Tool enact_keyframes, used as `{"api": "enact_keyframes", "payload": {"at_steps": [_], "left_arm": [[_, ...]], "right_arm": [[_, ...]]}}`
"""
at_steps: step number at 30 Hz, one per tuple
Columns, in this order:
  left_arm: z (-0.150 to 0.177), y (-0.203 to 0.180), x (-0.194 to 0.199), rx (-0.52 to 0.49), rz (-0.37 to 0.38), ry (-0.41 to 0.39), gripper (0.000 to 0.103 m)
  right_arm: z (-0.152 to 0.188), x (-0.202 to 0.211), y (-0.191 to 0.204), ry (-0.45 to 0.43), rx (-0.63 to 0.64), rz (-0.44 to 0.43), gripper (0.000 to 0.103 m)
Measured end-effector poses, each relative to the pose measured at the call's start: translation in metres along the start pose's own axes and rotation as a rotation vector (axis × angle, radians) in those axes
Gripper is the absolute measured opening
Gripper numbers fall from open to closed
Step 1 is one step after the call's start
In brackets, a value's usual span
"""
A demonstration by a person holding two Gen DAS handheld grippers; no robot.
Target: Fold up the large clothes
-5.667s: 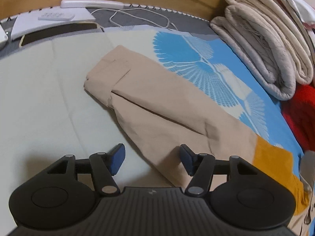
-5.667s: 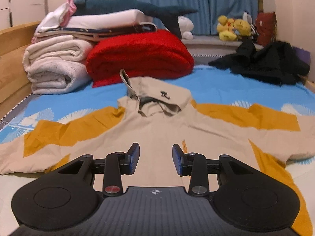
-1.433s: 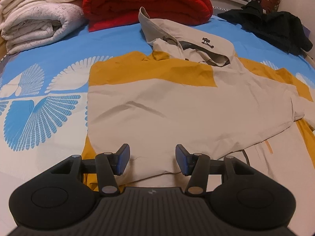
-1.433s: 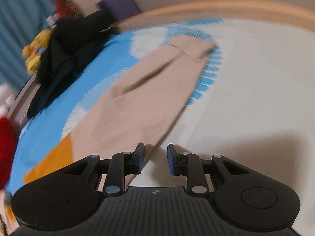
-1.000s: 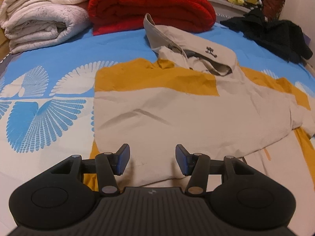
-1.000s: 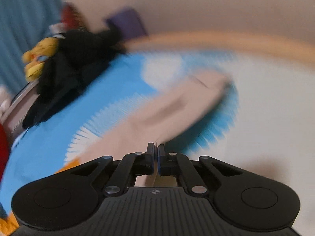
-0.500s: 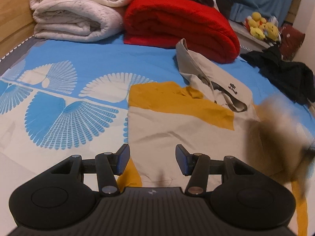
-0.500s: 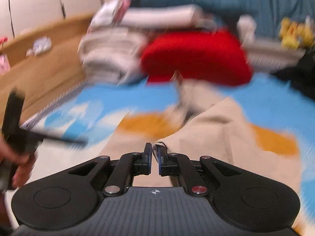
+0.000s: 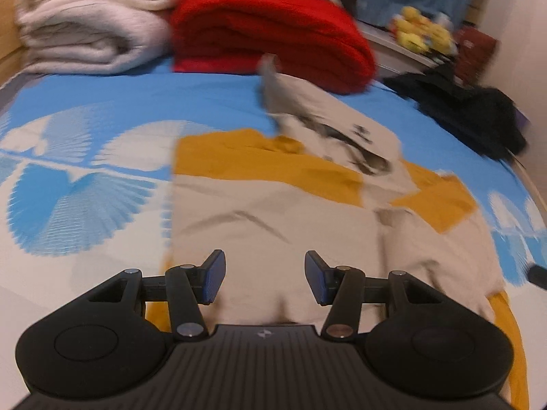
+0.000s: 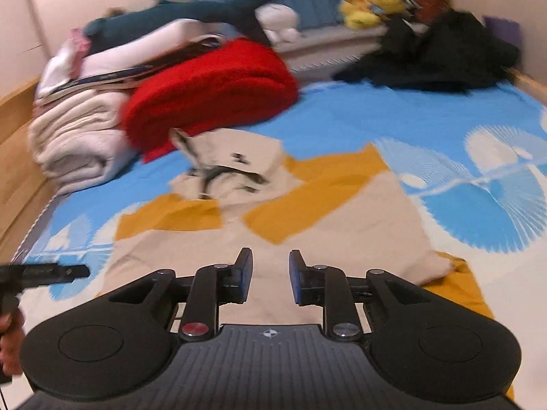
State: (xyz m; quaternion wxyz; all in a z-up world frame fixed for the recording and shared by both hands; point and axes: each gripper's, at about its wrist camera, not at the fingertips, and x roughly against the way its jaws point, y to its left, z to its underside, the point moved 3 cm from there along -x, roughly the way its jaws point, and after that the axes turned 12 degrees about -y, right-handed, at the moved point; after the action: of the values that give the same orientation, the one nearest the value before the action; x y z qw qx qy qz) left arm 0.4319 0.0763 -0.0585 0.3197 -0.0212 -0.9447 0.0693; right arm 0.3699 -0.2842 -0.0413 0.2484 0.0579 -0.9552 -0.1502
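Left gripper (image 9: 265, 278): jaws spread wide, holding nothing, over the near hem of the hoodie (image 9: 273, 225).
Right gripper (image 10: 270, 278): jaws parted moderately (narrower than the left), empty, above the beige body.
Hoodie: lies on the bed (image 10: 359, 116), both sleeves folded inward across the chest, hood (image 10: 225, 167) toward the blankets.
Edges: left side fold runs straight; the right side ends in a rumpled corner with orange cloth showing beneath.
Open room: bare patterned sheet on both sides; red blanket (image 9: 266, 30), white bedding (image 9: 89, 30) and black clothes (image 10: 434, 54) crowd the far end.
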Motion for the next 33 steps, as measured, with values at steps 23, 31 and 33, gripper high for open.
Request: {"api": "enact_keyframes", "payload": {"at_steps": [23,31,33], "left_arm": [[0.034,-0.113,0.008,-0.108,0.502,-0.005,0.065],[0.033,-0.134,0.01,-0.067,0.551,-0.08,0.066],[0.03,-0.129,0.006,-0.059,0.541,-0.084,0.031]], "right_arm": [[0.008,-0.035,-0.037,0.035,-0.416,-0.263,0.004],[0.001,-0.043,0.017,0.068,-0.477,-0.51,0.004],[0.002,-0.045,0.024,0.086,-0.467,-0.526,0.008]]}}
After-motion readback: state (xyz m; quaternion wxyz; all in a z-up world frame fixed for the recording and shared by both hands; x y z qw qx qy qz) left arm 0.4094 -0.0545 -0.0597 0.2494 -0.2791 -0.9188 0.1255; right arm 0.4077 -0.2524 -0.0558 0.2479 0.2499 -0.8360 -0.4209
